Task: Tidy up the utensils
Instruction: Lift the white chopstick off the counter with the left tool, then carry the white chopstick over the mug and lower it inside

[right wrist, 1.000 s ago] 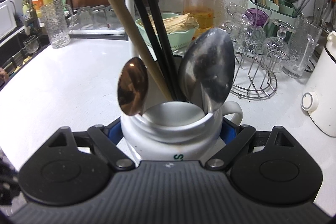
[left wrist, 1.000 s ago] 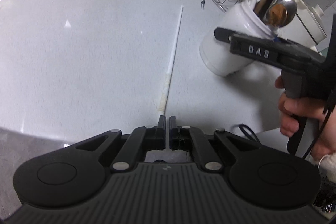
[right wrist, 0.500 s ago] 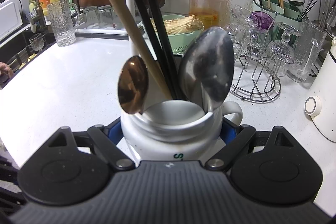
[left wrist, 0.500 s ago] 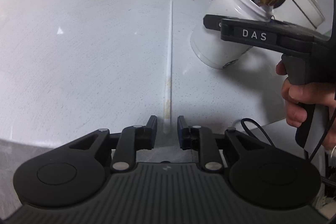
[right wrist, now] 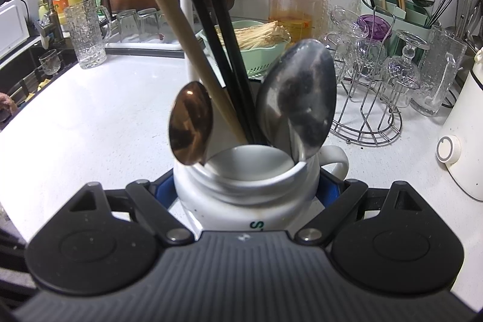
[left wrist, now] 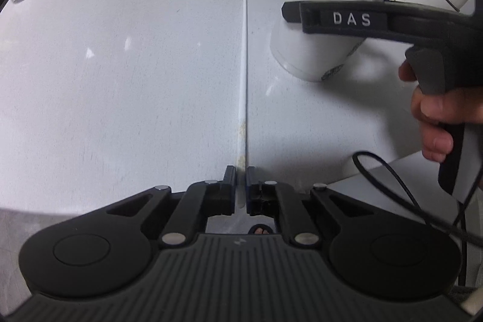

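Step in hand, as we read it: picking the last loose utensil off the counter [left wrist: 120,65]. One white chopstick [left wrist: 245,74] lies flat there, just left of the mug [left wrist: 308,50] and pointing away from the camera, with its near, stained end between the jaws of the left gripper [left wrist: 241,174]. Those jaws have just been closing and now look clenched on that end.

The right gripper [right wrist: 247,189] grasps the mug across its body, jaws pressed to both sides. In the left view we see the mug tilted, mouth leaning toward the chopstick.

Next move, our judgement: lift the chopstick by its end, swing the far tip up and feed it into the mug mouth. A grip this close to the end may let it pivot.

Count in the mug: two spoons, copper [right wrist: 190,122] and steel [right wrist: 299,98]; two black chopsticks [right wrist: 220,50]; one wooden chopstick [right wrist: 178,29]; one white stick [right wrist: 185,29] behind them.
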Action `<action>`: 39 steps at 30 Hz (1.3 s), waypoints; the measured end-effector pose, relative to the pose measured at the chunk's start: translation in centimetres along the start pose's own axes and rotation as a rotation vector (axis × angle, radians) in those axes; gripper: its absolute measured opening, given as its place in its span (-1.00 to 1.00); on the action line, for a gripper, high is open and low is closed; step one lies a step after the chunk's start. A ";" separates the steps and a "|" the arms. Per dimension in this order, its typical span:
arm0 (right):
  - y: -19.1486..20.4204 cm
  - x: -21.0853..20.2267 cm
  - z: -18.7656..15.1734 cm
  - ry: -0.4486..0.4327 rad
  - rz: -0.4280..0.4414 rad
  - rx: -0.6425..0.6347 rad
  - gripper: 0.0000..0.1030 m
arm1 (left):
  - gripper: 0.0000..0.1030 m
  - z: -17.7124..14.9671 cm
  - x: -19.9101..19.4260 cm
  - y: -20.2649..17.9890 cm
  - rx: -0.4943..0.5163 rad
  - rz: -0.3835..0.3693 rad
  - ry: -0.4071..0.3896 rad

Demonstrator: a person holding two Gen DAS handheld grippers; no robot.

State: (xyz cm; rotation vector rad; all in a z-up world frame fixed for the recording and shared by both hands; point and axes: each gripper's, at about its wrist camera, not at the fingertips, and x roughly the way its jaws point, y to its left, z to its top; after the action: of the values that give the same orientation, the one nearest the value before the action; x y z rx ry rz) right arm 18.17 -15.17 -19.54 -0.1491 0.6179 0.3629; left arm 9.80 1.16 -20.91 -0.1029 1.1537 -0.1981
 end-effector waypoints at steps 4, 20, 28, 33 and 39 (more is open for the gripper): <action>0.0 0.0 -0.1 -0.004 0.001 -0.001 0.78 | -0.86 -1.6 -0.8 0.2 -0.036 -0.025 0.023; 0.1 -0.1 -0.1 -0.008 -0.001 0.005 0.78 | -0.37 -2.2 -0.4 1.6 -0.116 -0.062 0.080; 0.2 -0.1 -0.1 -0.008 -0.007 0.006 0.78 | -0.43 -1.8 0.9 2.7 -0.177 -0.122 0.119; 0.2 -0.1 0.0 -0.003 -0.008 0.008 0.78 | -0.76 -1.0 0.9 2.8 -0.202 -0.119 0.124; 0.4 -0.2 -0.1 -0.009 -0.017 0.016 0.78 | -0.84 0.5 -2.0 3.3 -0.157 -0.100 0.105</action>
State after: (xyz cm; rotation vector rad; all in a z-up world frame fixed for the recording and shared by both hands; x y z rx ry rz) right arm 17.83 -14.89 -19.54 -0.1369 0.6100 0.3419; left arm 9.79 4.79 -19.53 -0.2922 1.2688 -0.2030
